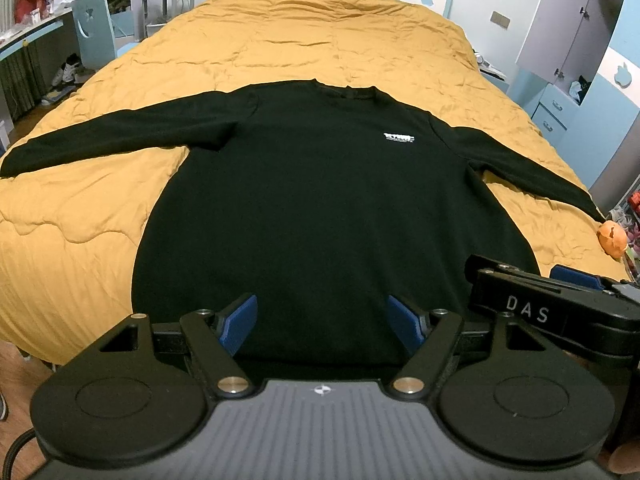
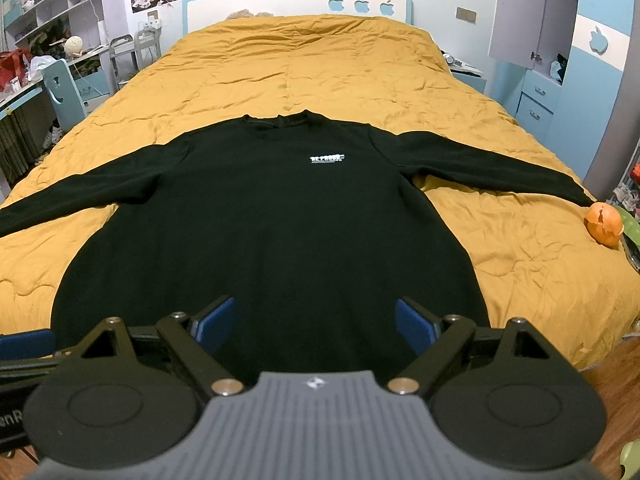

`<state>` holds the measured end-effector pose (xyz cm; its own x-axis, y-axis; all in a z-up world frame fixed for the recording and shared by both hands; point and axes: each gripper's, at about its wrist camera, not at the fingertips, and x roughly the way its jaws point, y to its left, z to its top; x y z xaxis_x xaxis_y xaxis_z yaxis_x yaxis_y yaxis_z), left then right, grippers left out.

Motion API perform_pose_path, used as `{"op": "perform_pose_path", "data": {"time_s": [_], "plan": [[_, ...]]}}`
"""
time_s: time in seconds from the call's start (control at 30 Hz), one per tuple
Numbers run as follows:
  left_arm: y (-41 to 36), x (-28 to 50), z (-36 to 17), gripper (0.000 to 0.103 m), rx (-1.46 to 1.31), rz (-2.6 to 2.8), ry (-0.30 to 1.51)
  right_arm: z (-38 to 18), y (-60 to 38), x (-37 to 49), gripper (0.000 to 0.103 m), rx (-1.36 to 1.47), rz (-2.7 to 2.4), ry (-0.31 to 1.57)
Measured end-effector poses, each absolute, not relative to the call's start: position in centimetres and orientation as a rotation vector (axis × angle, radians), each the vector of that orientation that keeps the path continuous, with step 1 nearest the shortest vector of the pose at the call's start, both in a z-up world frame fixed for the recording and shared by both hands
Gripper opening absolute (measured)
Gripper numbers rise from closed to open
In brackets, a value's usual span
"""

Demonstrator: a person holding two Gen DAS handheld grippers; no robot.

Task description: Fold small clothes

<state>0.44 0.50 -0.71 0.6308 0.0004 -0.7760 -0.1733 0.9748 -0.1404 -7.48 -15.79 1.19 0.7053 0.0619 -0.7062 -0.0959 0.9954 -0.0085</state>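
My left gripper (image 1: 322,322) hangs with its blue-padded fingers (image 1: 240,320) spread wide apart, holding nothing, just above the near hem of the black long-sleeved sweatshirt (image 1: 320,208). My right gripper (image 2: 314,322) is the same: blue pads (image 2: 414,330) far apart, empty, poised over the hem (image 2: 280,340) a little to the right. From the left wrist I see the right tool's black body beside my right finger, close by.

Ahead of both pairs of fingers the sweatshirt lies flat and face up on a mustard-yellow quilted bedspread (image 2: 520,280), sleeves stretched out to either side, a small white printed logo (image 2: 327,159) on the chest and the round collar pointing away from me. Off past my right fingers, near the right sleeve's cuff, a piece of orange peel (image 2: 604,225) sits at the bed's edge.

Beyond the collar the wrinkled quilt runs to a white and pale-blue headboard with apple cut-outs (image 2: 362,5). Far left stand a pale-blue chair (image 2: 64,88) and a cluttered desk (image 1: 28,20); far right, a blue-and-white wardrobe with drawers (image 2: 540,100), one door open. Wooden floor (image 2: 616,392) shows below the bed's near corner.
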Motion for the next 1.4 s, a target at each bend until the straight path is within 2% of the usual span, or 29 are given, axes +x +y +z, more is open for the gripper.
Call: {"op": "perform_pose_path", "data": {"time_s": [0.9,1.0,1.1,1.23,1.4], "plan": [[1.7,1.2,-1.6,0.085,-0.244,0.082,0.877,1.1,-15.8,-6.3,0.083,-0.04,0.119,0.77],[4.1,1.4,-1.8,0.08,-0.359,0.034,0.856,1.7,-14.9,-5.8,0.083,-0.063,0.166,0.715],[7.7,1.3,-1.8,0.08,-0.484,0.049,0.806,2.4,-13.5,-4.9,0.083,-0.086,0.248,0.636],[12.9,1.5,-1.4,0.081,-0.55,0.105,0.729,2.2,-11.4,-2.0,0.083,-0.067,0.371,0.693],[21.8,1.6,-1.4,0.083,-0.613,0.224,0.583,1.3,-7.4,1.5,0.083,-0.061,0.44,0.663]]}}
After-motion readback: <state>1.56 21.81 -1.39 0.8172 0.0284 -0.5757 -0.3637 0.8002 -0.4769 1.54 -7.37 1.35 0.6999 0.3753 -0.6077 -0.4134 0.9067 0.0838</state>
